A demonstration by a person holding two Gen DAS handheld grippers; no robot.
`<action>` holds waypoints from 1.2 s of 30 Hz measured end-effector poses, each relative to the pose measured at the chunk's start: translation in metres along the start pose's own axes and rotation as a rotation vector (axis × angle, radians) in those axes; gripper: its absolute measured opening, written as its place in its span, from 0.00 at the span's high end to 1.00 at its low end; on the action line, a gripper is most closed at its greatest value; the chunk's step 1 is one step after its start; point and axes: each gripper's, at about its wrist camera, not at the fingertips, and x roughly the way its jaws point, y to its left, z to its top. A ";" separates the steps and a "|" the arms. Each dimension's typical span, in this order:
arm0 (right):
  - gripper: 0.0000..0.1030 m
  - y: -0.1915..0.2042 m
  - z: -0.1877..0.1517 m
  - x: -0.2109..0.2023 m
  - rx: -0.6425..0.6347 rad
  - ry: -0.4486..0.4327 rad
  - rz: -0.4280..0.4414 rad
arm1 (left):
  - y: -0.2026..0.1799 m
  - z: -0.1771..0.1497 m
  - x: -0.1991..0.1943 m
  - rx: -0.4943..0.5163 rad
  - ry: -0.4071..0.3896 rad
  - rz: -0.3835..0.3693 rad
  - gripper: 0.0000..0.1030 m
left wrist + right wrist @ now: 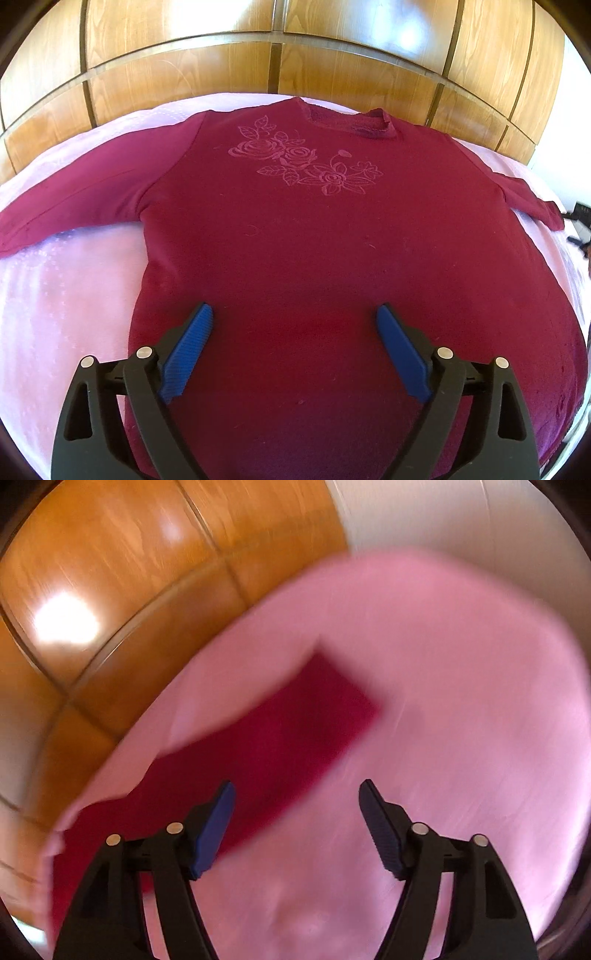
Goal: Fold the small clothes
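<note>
A dark red long-sleeved top (295, 229) with a rose print lies flat, front up, on a pink bedspread (66, 295), both sleeves spread sideways and the collar at the far end. My left gripper (294, 314) is open and empty, hovering above the top's lower body. In the blurred right wrist view, my right gripper (297, 790) is open and empty above one red sleeve (295, 720), whose cuff end lies on the pink bedspread (461, 720).
Glossy wooden wardrobe doors (221, 70) stand right behind the bed. They also show in the right wrist view (110, 572), beside a white wall (461, 520). A dark object (581, 212) sits past the bed's right edge.
</note>
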 end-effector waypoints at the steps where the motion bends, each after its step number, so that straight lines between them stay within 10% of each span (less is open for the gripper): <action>1: 0.46 -0.002 -0.006 0.007 0.026 0.010 0.027 | 0.000 0.000 0.000 0.001 0.000 0.001 0.13; 5: 0.49 0.008 -0.002 0.020 0.054 -0.023 0.057 | -0.001 0.000 0.000 0.003 -0.001 0.008 0.13; 9: 0.95 0.014 0.011 0.025 0.026 -0.029 0.002 | -0.001 0.000 0.000 0.005 -0.004 0.011 0.13; 18: 0.94 0.003 -0.009 0.012 -0.124 -0.045 -0.165 | 0.002 0.001 0.001 0.005 0.001 -0.008 0.11; 21: 0.61 0.005 -0.016 -0.003 -0.110 -0.049 -0.137 | 0.004 0.004 -0.008 -0.002 0.025 -0.023 0.11; 23: 0.57 0.018 -0.023 -0.016 -0.170 -0.054 -0.127 | 0.012 -0.001 -0.028 -0.043 0.002 -0.046 0.11; 36: 0.59 0.090 -0.217 -0.096 -0.597 0.306 0.261 | 0.068 -0.083 -0.100 -0.149 0.068 -0.113 0.35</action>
